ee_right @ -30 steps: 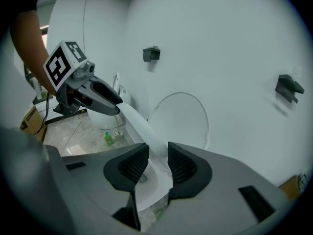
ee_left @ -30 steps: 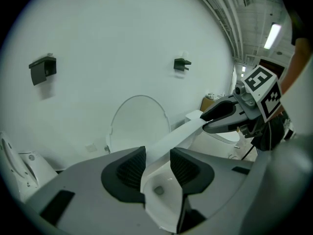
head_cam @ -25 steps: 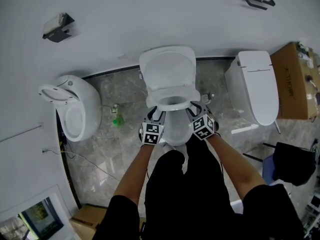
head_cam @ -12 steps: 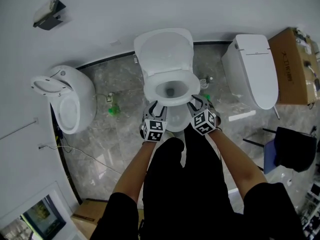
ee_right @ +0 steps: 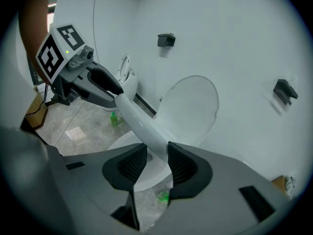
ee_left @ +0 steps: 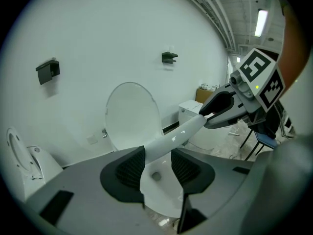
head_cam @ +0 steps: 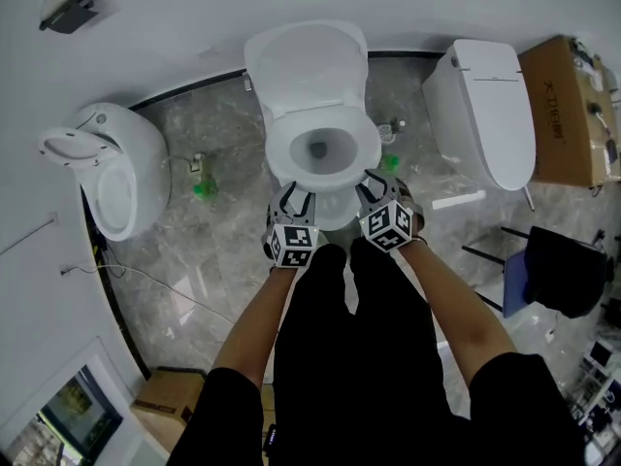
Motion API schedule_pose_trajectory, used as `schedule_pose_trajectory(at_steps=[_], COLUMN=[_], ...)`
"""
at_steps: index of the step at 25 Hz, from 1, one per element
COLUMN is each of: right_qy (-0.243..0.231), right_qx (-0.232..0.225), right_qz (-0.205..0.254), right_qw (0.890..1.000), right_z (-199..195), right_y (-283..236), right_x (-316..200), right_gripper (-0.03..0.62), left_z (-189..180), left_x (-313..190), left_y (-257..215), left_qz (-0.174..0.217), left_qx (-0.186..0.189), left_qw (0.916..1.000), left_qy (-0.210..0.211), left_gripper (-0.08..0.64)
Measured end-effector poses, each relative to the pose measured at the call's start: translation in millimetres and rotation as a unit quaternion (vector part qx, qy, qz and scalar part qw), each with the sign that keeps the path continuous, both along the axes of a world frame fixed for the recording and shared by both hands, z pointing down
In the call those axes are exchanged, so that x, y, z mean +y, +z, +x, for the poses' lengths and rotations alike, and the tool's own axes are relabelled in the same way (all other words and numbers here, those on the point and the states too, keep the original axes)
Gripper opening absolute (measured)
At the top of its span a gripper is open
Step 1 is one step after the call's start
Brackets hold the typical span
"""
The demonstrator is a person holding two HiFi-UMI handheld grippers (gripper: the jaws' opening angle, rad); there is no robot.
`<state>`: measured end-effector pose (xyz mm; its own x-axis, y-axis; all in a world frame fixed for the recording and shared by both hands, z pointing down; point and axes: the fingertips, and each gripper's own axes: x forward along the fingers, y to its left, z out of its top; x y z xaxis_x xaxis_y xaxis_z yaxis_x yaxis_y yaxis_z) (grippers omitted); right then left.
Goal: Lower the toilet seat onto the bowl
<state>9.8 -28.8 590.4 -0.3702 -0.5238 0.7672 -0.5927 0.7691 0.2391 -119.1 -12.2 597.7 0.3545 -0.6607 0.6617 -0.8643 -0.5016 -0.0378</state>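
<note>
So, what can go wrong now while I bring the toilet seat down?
1. The right tool has just been opening its jaws with the toilet seat between them, not yet down on the bowl; the seat could slip out and slam.
2. Then the left tool alone would carry it from one side, and it may twist.

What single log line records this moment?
toilet seat: above bowl, lid up; left tool: gripping seat; right tool: gripping seat, jaws just opened further
</note>
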Motion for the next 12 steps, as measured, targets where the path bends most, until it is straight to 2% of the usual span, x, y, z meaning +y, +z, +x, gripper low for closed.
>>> schedule_pose_trajectory(at_steps=[6,12], right_qy=[-0.015,-0.015], right_qx=[0.0,-0.004], right_qz=[0.02,0.02], right_qw=[1.0,1.0], right_z=[16.2,5.8], right_y=[13.7,31.3], right_x=[19.0,33.4], right_gripper=[0.147,0.154], left_z=[17.0,6.0], left_x=[19.9,35.0], left_y=[15.7,32.6], left_qz=[0.003,0.004], left_qx=[-0.001,-0.013], left_qw=[1.0,0.9999], left_qy=[0.003,0.004], left_gripper=[0.172,0.172])
